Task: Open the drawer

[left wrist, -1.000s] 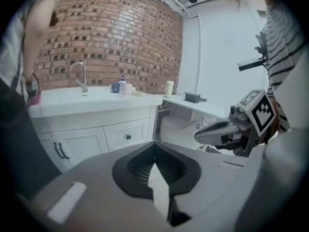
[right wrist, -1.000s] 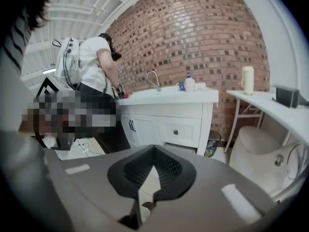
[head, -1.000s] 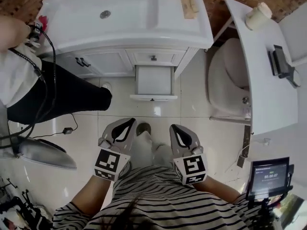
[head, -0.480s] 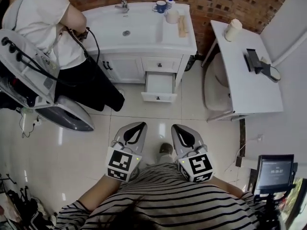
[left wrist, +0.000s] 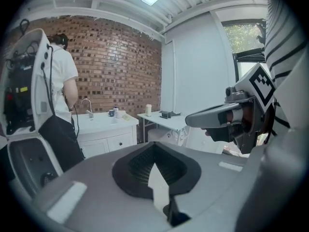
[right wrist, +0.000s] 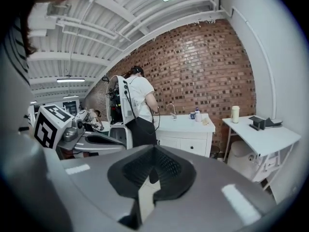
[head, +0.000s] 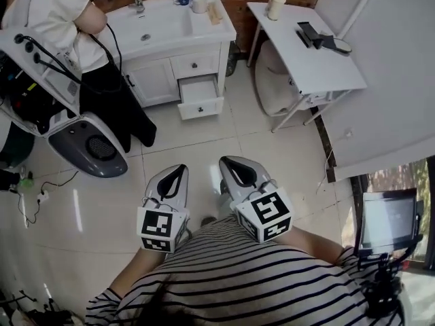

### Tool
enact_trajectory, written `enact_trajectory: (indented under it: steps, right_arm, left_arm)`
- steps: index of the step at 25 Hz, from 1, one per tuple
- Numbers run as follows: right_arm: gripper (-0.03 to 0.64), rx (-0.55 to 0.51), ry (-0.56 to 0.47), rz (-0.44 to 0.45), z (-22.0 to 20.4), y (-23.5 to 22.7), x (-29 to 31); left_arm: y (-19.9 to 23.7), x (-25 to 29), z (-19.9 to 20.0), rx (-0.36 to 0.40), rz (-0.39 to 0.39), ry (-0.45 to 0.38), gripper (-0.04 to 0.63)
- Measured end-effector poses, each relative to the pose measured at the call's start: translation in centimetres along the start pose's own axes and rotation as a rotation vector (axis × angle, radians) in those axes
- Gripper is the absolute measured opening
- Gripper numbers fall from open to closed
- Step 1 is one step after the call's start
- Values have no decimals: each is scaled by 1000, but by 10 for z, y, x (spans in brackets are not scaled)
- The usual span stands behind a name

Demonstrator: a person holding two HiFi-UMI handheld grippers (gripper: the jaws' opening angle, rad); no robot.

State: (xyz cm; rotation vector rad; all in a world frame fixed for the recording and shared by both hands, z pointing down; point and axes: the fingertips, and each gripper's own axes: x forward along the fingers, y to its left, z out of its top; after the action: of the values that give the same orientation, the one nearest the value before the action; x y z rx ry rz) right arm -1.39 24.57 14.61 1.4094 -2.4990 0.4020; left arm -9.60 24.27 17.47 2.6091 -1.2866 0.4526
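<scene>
The white vanity cabinet [head: 160, 80] stands far off at the top of the head view, and its lower drawer [head: 199, 98] is pulled out. Both grippers are held close to my striped shirt, well short of the cabinet. My left gripper [head: 178, 170] is shut with nothing between its jaws, and so is my right gripper [head: 227, 161]. In the left gripper view the left gripper [left wrist: 153, 148] points toward the vanity [left wrist: 108, 140]. The right gripper [right wrist: 154, 150] points at the vanity [right wrist: 186, 138] too.
A person [head: 58, 12] stands at the sink, left of the drawer. A white and grey machine [head: 64, 114] stands on the floor at the left. A white table [head: 306, 43] and a round white bin [head: 272, 77] are on the right, a monitor [head: 387, 219] at the lower right.
Both grippers have drawn back from the vanity and risen, staying shut and empty. The cabinet now looks smaller and farther away. The drawer stays pulled out.
</scene>
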Motion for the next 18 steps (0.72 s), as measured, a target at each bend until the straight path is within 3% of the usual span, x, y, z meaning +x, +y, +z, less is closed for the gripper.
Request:
enact_trajectory:
  steps: [5, 9, 18]
  right_arm:
    - [2, 9, -24, 32, -6, 35, -37]
    - [2, -12, -31, 98, -13, 51, -55]
    - [2, -28, -43, 152, -3, 43, -71]
  left_arm:
    - [-25, -39, -11, -7, 26, 15, 15]
    - [-40, -54, -21, -74, 67, 12, 15]
    - [-62, -56, -11, -104, 106, 0, 15]
